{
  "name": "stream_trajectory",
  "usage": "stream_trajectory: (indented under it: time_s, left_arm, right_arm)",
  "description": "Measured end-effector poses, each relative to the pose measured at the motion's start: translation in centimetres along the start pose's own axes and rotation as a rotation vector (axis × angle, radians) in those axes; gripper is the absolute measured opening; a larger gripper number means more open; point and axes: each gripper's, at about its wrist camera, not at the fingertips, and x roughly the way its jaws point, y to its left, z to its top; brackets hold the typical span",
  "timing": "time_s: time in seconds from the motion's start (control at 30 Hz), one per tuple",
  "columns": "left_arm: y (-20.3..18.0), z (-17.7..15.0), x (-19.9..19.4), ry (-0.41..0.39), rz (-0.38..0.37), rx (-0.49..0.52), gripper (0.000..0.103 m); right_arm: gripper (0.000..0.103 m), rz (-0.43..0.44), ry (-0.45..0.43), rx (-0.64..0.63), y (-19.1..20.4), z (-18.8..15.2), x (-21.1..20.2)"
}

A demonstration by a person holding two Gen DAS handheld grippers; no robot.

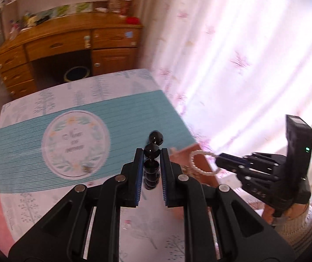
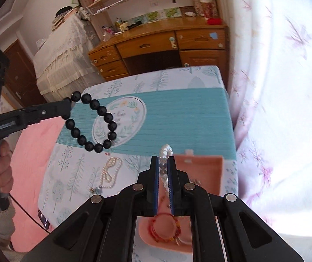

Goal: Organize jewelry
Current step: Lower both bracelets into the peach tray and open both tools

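Note:
My left gripper [image 1: 152,152] is shut on a black bead bracelet [image 1: 153,150] and holds it in the air over the table; in the right wrist view the left gripper [image 2: 67,107] shows at the left with the bracelet [image 2: 94,123] hanging as a ring. My right gripper [image 2: 164,160] is shut on a white pearl bracelet [image 2: 164,150] above the open pink jewelry box [image 2: 199,170]. In the left wrist view the right gripper [image 1: 218,160] holds the pearl bracelet [image 1: 201,161] over the box [image 1: 190,152]. A red string bracelet [image 2: 166,229] lies in the box.
A pearl necklace [image 2: 110,172] lies on the tree-print tablecloth [image 2: 72,174], with a small trinket [image 2: 95,189] near it. A teal mat [image 2: 177,120] covers the far half. A wooden desk [image 2: 166,45] stands beyond, a curtain [image 2: 276,109] to the right, a pink bedspread [image 2: 31,152] to the left.

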Motion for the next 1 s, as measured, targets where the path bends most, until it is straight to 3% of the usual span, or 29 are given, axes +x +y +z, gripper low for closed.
stream_trajectory:
  time_s: [0.2,0.4,0.67,0.93,1.0]
  left_arm:
    - [-7.2,-2.2,3.4,0.074,-0.084,0.098,0.012]
    - [-10.9,-4.6,8.2,0.136,-0.126,0.126,0.012]
    - [-9.7,-8.2,15.0,0.222,-0.043,0.159,0.012]
    - [-6.8,-8.2,14.6,0.215,0.021,0.163,0.013]
    - [-6.7,-8.2,14.3,0.212,0.033,0.167,0.023]
  right_arm:
    - [0.007,-0.007,-0.012,0.11,-4.3,-4.5,-2.4]
    - [0.007,-0.014,-0.043,0.187,-7.5,-7.6,-4.1]
    - [0.007,-0.012,-0.034,0.183,-7.7,-8.8,-4.2]
    - [0.007,0.005,-0.006,0.163,-5.3,-6.5,-0.7]
    - [0.007,0.009,-0.001,0.163,-5.0,-5.7,0.3]
